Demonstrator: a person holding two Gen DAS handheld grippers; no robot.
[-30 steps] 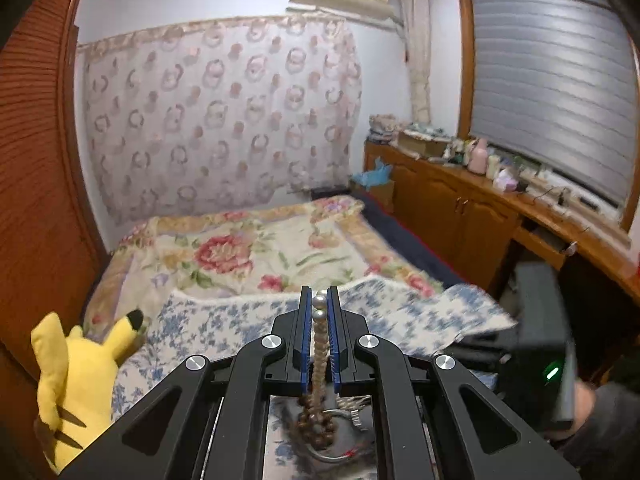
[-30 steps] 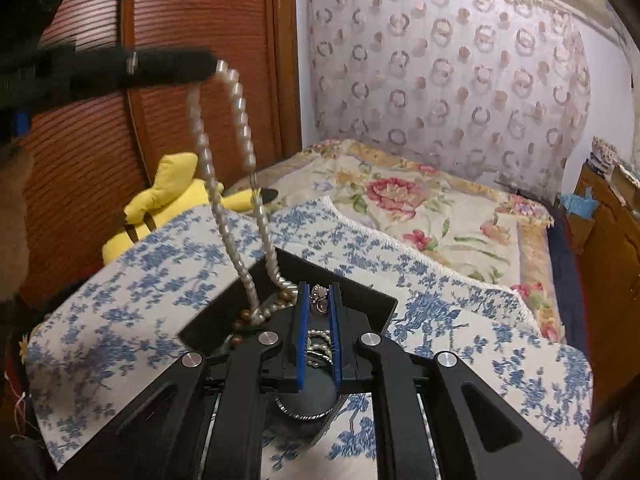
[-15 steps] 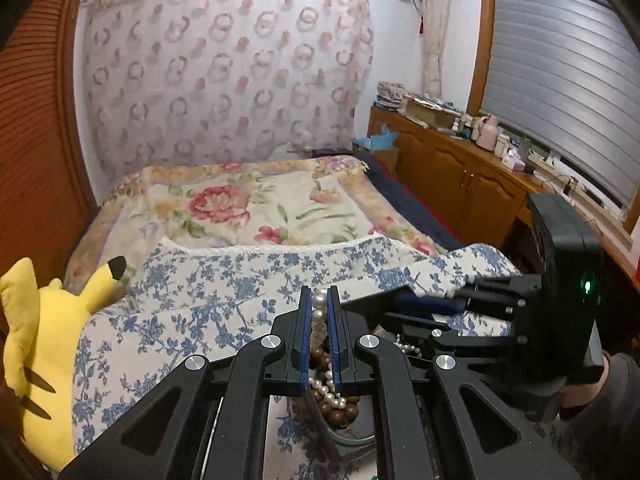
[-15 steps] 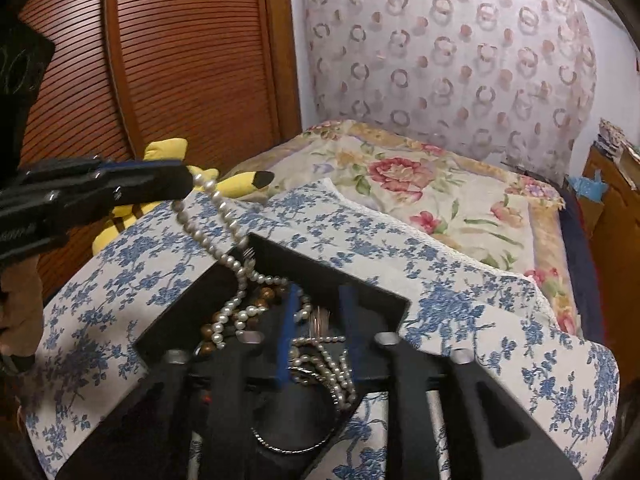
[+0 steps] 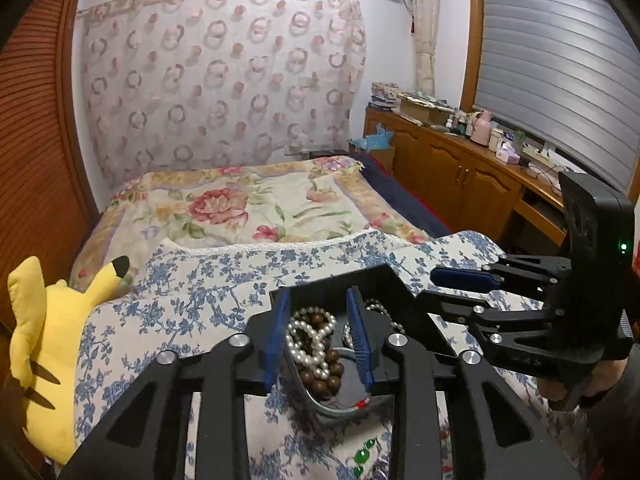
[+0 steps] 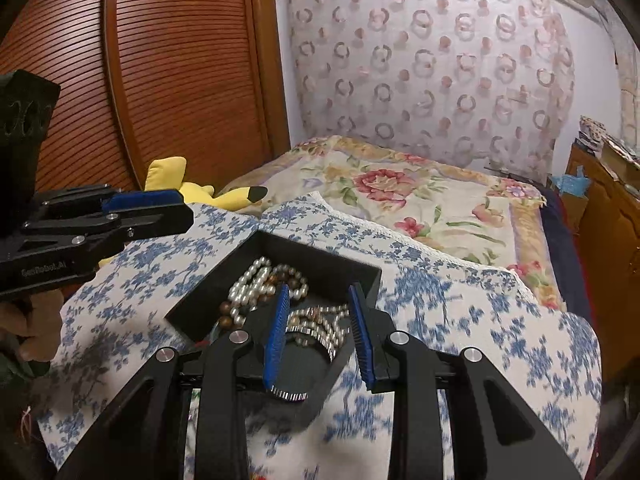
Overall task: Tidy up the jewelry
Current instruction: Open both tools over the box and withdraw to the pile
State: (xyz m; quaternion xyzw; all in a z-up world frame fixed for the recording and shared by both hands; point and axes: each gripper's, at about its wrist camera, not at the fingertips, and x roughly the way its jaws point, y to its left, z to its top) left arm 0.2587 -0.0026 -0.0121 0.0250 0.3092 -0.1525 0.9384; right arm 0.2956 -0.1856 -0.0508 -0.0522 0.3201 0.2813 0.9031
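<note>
A black open box (image 5: 332, 276) (image 6: 320, 248) sits on a blue floral cloth (image 5: 200, 280). In it lie a white pearl necklace (image 5: 308, 340) (image 6: 252, 284), a brown bead string (image 5: 320, 376) and silver chain pieces (image 6: 316, 326). A silver bangle (image 6: 288, 394) shows at its near corner. My left gripper (image 5: 317, 296) hovers over the box with its jaws opening. The pearls lie loose below, and no pad touches them. My right gripper (image 6: 319, 292) stands open above the silver pieces with nothing gripped. It also shows in the left wrist view, right gripper (image 5: 460, 280), and the left gripper (image 6: 160, 204) shows in the right wrist view.
A yellow plush toy (image 5: 44, 344) lies at the cloth's left edge by a slatted wooden door (image 6: 180, 80). A flowered bedspread (image 5: 240, 208) stretches behind. Wooden cabinets (image 5: 460, 176) line the right wall. Green beads (image 5: 362, 456) lie on the cloth near me.
My left gripper came down over the box and let go of the pearl necklace, which dropped in. My right gripper opened and released the small piece it pinched.
</note>
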